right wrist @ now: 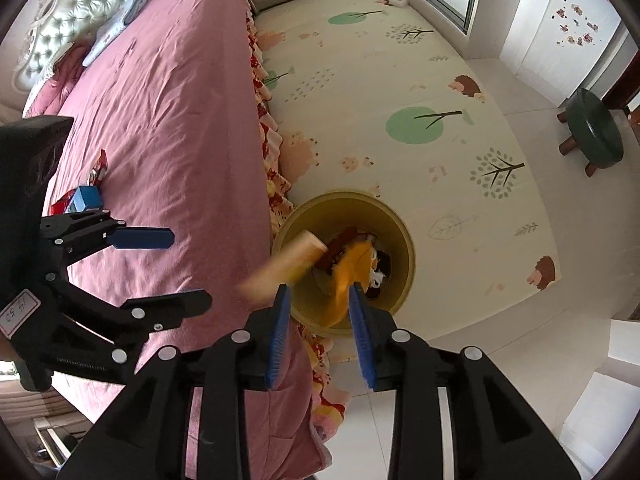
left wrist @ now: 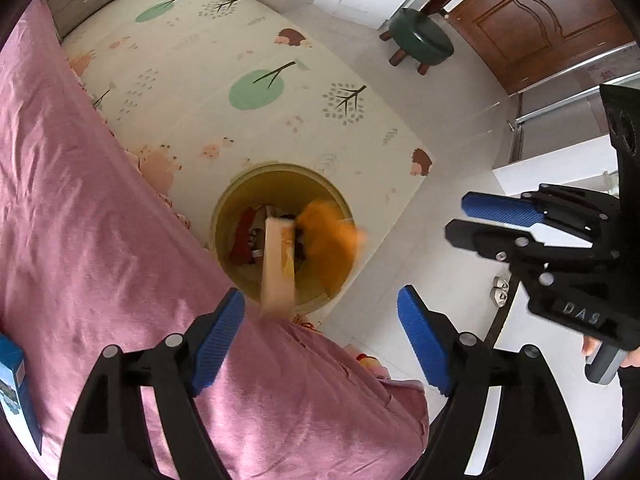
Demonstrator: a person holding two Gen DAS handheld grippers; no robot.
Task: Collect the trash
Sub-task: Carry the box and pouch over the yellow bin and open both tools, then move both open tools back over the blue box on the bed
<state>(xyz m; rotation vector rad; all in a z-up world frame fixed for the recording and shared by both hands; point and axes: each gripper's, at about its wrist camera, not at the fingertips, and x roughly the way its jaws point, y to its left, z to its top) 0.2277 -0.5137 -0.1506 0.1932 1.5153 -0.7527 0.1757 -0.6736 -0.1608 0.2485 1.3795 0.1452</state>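
Observation:
A round yellow bin (left wrist: 280, 170) (right wrist: 348, 195) stands on the floor against the pink bed and holds several pieces of trash. A long beige box (left wrist: 278, 264) (right wrist: 288, 264), blurred, hangs tilted over the bin's near rim, clear of any pad. A blurred orange wrapper (left wrist: 328, 240) (right wrist: 348, 272) is over the bin's mouth beside it. My left gripper (left wrist: 320, 296) (right wrist: 188, 270) is above the bed's edge, open wide, with nothing between its pads. My right gripper (right wrist: 320, 292) (left wrist: 456, 218) is just above the bin's near rim, open a little; the wrapper shows past its fingers, untouched.
The pink bed (right wrist: 160, 100) carries a blue box (left wrist: 12, 380) (right wrist: 88, 198) and a red wrapper (right wrist: 98, 170). A patterned play mat (left wrist: 208, 64) covers the floor beyond the bin. A green stool (left wrist: 420, 36) (right wrist: 596, 132) stands near a brown door (left wrist: 540, 20).

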